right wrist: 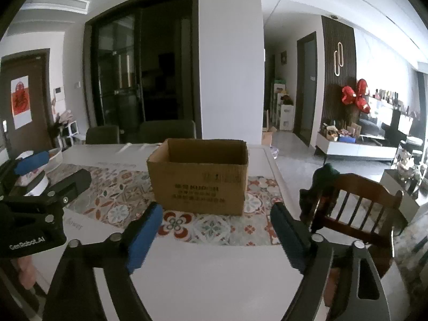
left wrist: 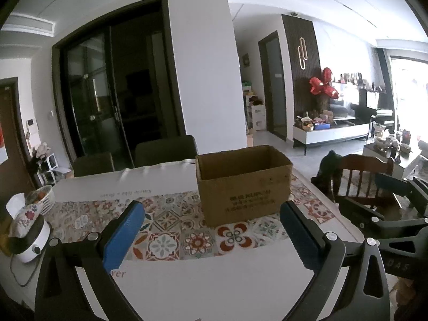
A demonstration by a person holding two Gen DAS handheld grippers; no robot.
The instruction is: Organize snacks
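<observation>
While both grippers hang over the near edge of the table [left wrist: 214,289], the cardboard box [left wrist: 242,184] sits ahead of them, upright on the patterned runner [left wrist: 171,230] that crosses the tabletop. Box: plain brown corrugated, open top, no flaps showing, dark printed text on the near side, too blurred to read. Inside is not visible from either view, so contents unknown.

Left gripper [left wrist: 212,230]: blue pads wide apart, nothing between them, clear of the box. Right gripper [right wrist: 215,230]: pads also spread, empty, box just beyond the tips, not touching.

In the right wrist view the left gripper shows at the left edge, off to the side of the box. Wooden chair [right wrist: 358,208] stands at the table's right end. White basket [left wrist: 44,200] and a tissue pouch [left wrist: 25,216] sit at the far left end.
</observation>
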